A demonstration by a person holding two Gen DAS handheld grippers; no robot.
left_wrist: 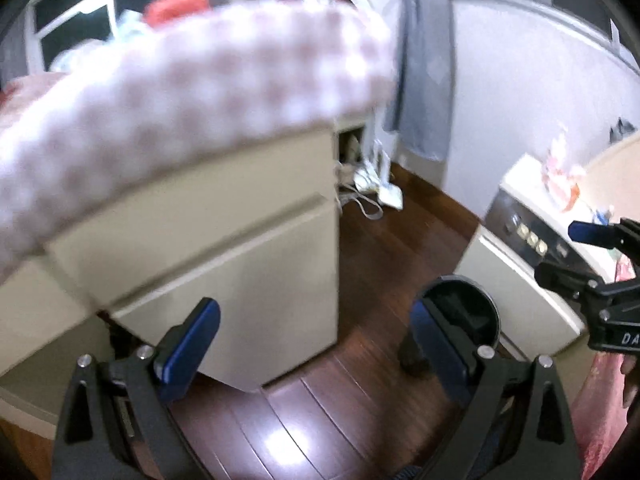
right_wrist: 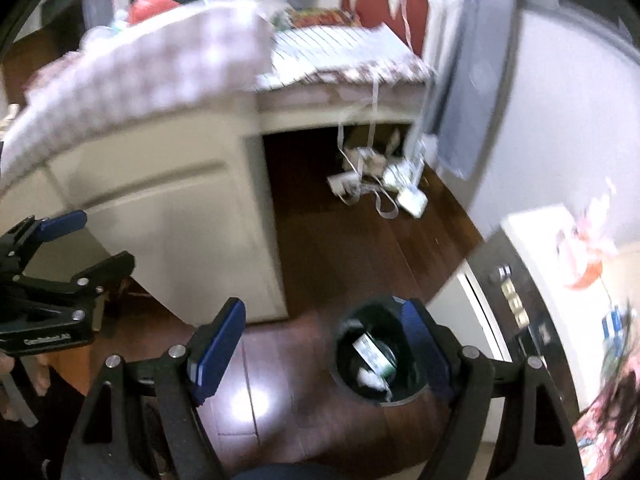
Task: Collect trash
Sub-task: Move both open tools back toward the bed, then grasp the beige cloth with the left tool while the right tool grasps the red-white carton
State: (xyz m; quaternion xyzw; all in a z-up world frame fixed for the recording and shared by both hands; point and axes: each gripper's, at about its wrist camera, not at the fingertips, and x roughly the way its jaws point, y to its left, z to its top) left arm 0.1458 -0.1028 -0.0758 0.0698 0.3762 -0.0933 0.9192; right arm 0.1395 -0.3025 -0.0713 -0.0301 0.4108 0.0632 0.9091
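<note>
1. Below, the left gripper (left_wrist: 316,344) hangs over the dark wooden floor (left_wrist: 360,248), jaws spread wide and holding nothing.
2. Likewise, the right gripper (right_wrist: 322,342) has its jaws apart and empty.
3. Round black trash bin (right_wrist: 378,356) stands on the floor just beside a cream appliance (right_wrist: 472,292); white and green trash (right_wrist: 374,354) lies inside it.
4. Cream bed frame (left_wrist: 248,240) carries a checked blanket (left_wrist: 180,92).

Black round bin (right_wrist: 380,360) on the floor holds trash (right_wrist: 374,354) (white scraps).
</note>
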